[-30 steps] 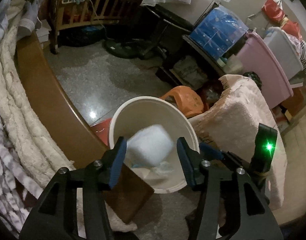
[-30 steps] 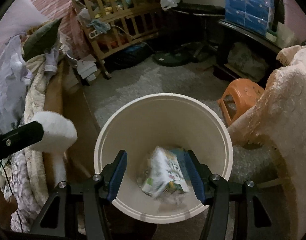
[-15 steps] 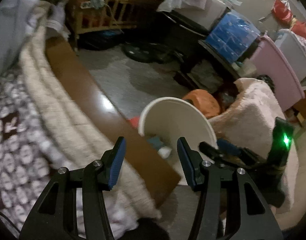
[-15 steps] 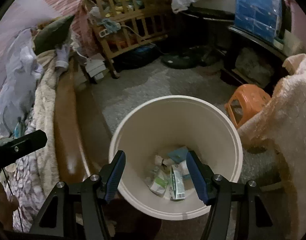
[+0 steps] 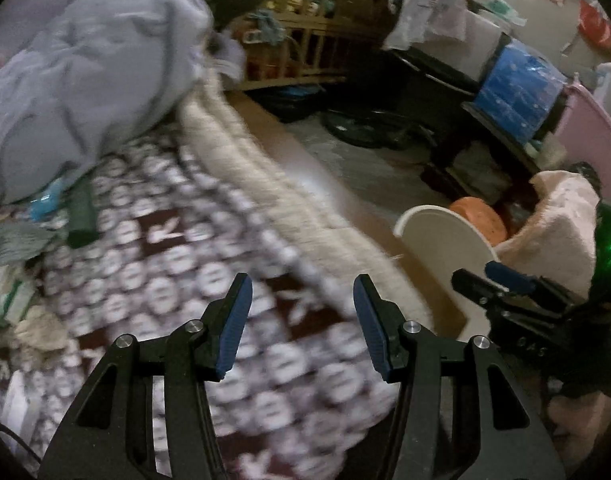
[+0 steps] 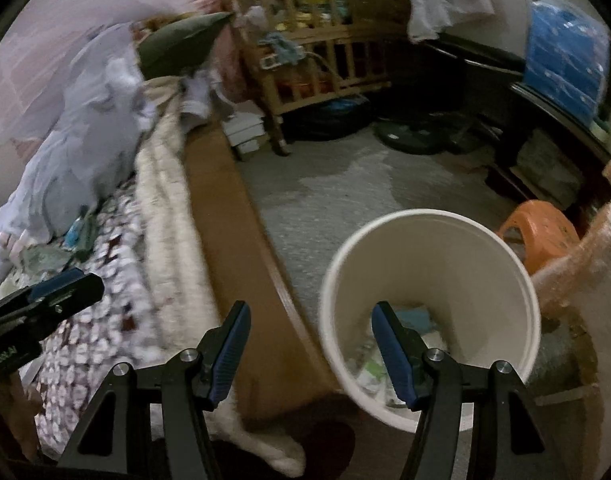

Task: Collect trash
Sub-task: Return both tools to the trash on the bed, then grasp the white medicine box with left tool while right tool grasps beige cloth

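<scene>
A white bucket stands on the floor beside the bed, with cartons and scraps of trash at its bottom. My right gripper hangs open and empty, its right finger over the bucket's mouth, its left over the wooden bed rail. My left gripper is open and empty above the brown-and-white patterned blanket. Small pieces of litter, a blue wrapper and a dark green strip, lie on the bed at the left. The bucket shows at the right of the left wrist view.
A grey quilt is heaped at the head of the bed. An orange stool, a pink blanket-covered seat and a wooden crib ring the grey floor. A blue storage box sits on a dark shelf.
A white wad left my left gripper and a carton left my right; both went into the bucket. Both grippers have since swung left, away from the bucket and toward the bed.
</scene>
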`<state>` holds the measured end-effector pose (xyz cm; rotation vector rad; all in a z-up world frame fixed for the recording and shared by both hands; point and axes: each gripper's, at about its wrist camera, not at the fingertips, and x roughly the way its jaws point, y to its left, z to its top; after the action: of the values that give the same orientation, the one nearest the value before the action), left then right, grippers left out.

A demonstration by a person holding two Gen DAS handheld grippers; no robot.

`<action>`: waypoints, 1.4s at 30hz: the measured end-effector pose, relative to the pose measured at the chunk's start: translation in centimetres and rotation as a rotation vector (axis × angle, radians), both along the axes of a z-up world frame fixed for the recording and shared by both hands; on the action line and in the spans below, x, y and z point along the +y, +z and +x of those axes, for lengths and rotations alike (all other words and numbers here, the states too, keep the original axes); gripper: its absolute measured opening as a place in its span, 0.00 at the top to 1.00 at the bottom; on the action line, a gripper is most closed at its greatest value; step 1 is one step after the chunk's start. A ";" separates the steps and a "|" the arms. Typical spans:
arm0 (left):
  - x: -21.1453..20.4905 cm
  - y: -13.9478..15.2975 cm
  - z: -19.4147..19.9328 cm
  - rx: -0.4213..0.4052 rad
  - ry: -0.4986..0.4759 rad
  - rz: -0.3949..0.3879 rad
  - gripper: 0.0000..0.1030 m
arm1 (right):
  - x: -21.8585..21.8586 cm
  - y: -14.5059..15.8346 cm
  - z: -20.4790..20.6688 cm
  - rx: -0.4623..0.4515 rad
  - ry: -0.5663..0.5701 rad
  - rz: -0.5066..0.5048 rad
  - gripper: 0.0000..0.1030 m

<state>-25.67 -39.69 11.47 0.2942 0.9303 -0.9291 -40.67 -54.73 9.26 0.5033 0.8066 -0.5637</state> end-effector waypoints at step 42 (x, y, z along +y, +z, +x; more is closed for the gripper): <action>29.4 -5.3 9.1 -0.012 0.274 0.238 0.48 | 22.2 -0.3 20.1 0.021 0.569 0.058 0.40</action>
<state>-16.58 -10.30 6.17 0.3634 1.0425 -0.5649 -20.58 -32.49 8.99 0.2990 0.9402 -0.0196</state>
